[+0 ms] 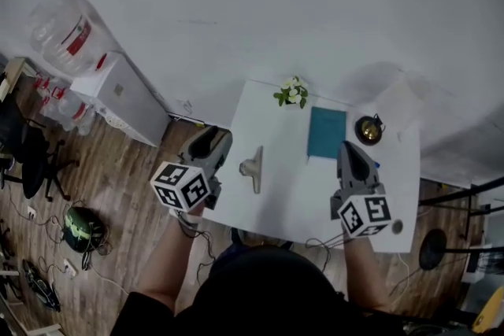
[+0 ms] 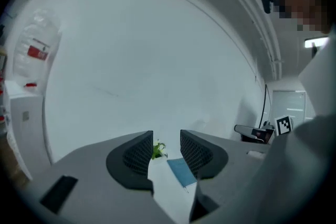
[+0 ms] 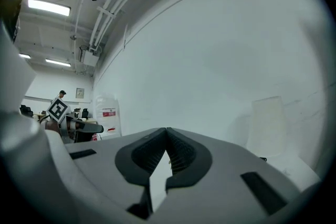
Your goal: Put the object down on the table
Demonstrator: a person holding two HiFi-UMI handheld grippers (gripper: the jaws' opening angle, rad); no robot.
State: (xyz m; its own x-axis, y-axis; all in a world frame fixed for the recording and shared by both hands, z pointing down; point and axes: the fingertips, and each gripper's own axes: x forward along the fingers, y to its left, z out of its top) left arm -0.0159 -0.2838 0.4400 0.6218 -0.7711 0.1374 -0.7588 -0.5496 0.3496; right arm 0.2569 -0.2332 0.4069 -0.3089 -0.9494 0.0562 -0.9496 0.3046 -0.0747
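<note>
Since the beige T-shaped object [image 1: 252, 168] already lies flat on the white table [image 1: 291, 194], the left gripper [image 1: 209, 138] hovers just beside it, not touching. Looking along that gripper, its jaws stand spread with nothing between. The right gripper's [image 3: 166, 139] jaws are pressed together, apparently idle.

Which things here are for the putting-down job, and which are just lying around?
For the job:
- grey object, lying on the white table
- left tongs, open and empty

Just lying about:
- flowers
- teal book
- round brass thing
- right tongs, shut and empty
</note>
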